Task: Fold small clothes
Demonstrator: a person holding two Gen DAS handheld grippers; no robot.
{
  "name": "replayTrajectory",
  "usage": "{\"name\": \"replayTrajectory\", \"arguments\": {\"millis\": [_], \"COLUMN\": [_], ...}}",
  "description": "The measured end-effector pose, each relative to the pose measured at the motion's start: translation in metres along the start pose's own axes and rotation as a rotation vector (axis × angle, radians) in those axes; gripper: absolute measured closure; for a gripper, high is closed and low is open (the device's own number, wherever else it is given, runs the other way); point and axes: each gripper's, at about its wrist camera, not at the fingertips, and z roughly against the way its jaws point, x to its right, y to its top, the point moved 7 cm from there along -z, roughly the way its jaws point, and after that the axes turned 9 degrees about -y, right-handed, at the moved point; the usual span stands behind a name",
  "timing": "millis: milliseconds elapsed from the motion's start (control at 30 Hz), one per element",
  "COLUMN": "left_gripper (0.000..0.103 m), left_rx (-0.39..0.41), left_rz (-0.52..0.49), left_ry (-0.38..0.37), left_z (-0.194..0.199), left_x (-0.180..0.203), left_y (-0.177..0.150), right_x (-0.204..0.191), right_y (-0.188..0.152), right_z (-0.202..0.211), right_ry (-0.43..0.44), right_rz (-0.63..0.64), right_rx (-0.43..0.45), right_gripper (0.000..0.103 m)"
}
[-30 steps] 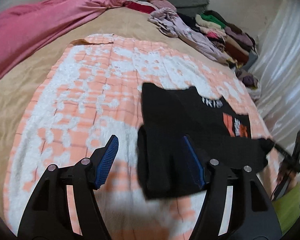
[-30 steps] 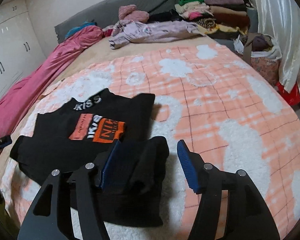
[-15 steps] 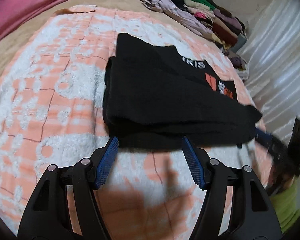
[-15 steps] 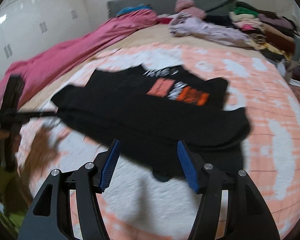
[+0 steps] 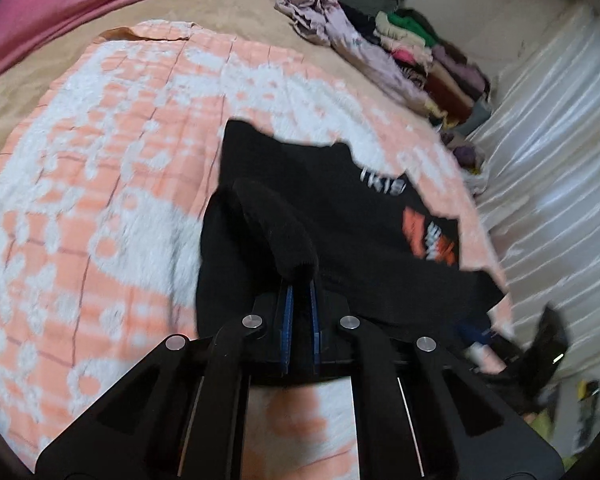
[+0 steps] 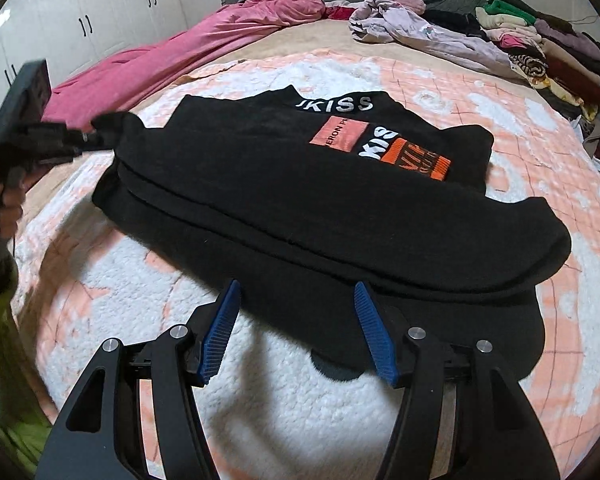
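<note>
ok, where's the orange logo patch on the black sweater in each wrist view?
Left wrist: orange logo patch sits right of centre, blurred, near the black sweater edge facing the white curtain.
Right wrist: orange logo patch lies above centre, below the white KISS lettering.
Shared landmark: stack of folded clothes, upper right in both.

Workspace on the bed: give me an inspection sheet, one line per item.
Surface: peach and white fleece blanket spread over a tan bed cover.
Job's things: black sweater, print side up, its near part folded over.
Clutter: pink bedding, lilac garment, stack of folded clothes at the far edge.
Grippers: left gripper shut on a fold of the black sweater; right gripper open over the near hem.
Cables: nothing seen.
Surroundings: white wardrobe doors, pale curtain.
</note>
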Motion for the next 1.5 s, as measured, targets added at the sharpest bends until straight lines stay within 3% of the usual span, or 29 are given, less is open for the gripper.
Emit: {"name": "replayTrajectory", "arguments": {"millis": [167,433,500,600,767,967,1267,1500], "left_gripper": [0.101,0.101,0.099,0.082,0.080,0.076,0.068,0.067], "left_rx": [0.038,0.065,0.064,0.072,0.103,0.102,0.006,0.003], "left_rz": [0.052,0.055,0.062,0.060,0.025,-0.007,0.002,0.011], "left_ry": [-0.027,0.054,0.061,0.072,0.073,0.108,0.146,0.179], "left_z": [-0.003,-0.026,-0.034,-0.036,-0.019,-0.004,-0.037,-0.049], "left_x": [-0.004,-0.021,-0.026,-0.030,-0.031,-0.041,-0.054,-0.062], "left_y": [0.031,0.065,0.069,0.072,0.075,0.071,0.055,0.056], "right_x": [0.003,0.021,0.031,0.053,0.087,0.132,0.156,0.159], "right_y": [0.011,0.055,0.066,0.081,0.088,0.067,0.055,0.065], "right_z": [-0.009,-0.021,-0.026,-0.026,-0.007,0.019,-0.012,-0.049], "right_ry": [-0.004,-0.066,-0.090,-0.131,-0.159,-0.178,-0.178,-0.185], "right_rz": [0.012,0.015,-0.013,-0.086,-0.186,-0.319,-0.408,-0.401], "right_rx": [0.008,0.080,0.092,0.122,0.176,0.202,0.088,0.008], "right_gripper": [0.045,0.045,0.045,0.045,0.045,0.038,0.038,0.038]}}
